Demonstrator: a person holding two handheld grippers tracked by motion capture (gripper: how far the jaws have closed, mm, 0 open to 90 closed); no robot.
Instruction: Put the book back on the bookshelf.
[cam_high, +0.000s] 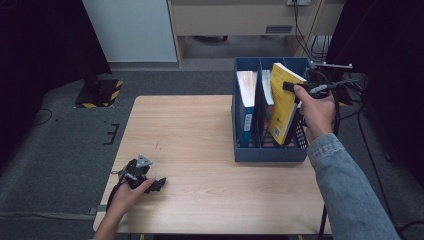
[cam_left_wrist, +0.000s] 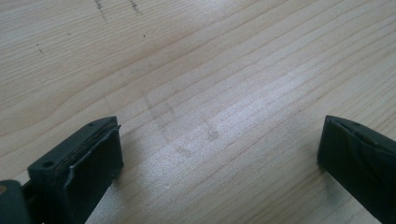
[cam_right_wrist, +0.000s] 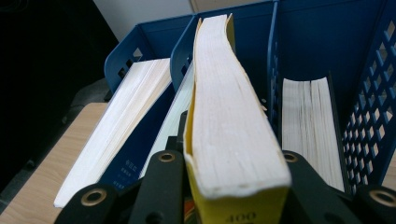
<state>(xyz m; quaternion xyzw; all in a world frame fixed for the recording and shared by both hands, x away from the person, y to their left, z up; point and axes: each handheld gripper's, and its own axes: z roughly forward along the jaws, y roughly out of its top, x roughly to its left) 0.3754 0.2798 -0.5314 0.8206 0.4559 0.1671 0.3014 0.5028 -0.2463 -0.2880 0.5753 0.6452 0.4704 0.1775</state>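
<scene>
Fingers (cam_right_wrist: 163, 182) clamping tilted yellow book (cam_high: 283, 102)

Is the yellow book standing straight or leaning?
Leaning. The yellow book tilts across the blue file holder, clamped in the right gripper.

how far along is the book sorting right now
Done: a blue book and others stand in the file rack. In hand: the right gripper clamps a yellow book, tilted above the rack. Left: seating it. The left gripper rests open on the table.

Office – blue file rack (cam_high: 267, 152), books, carpet (cam_high: 60, 150).
</scene>
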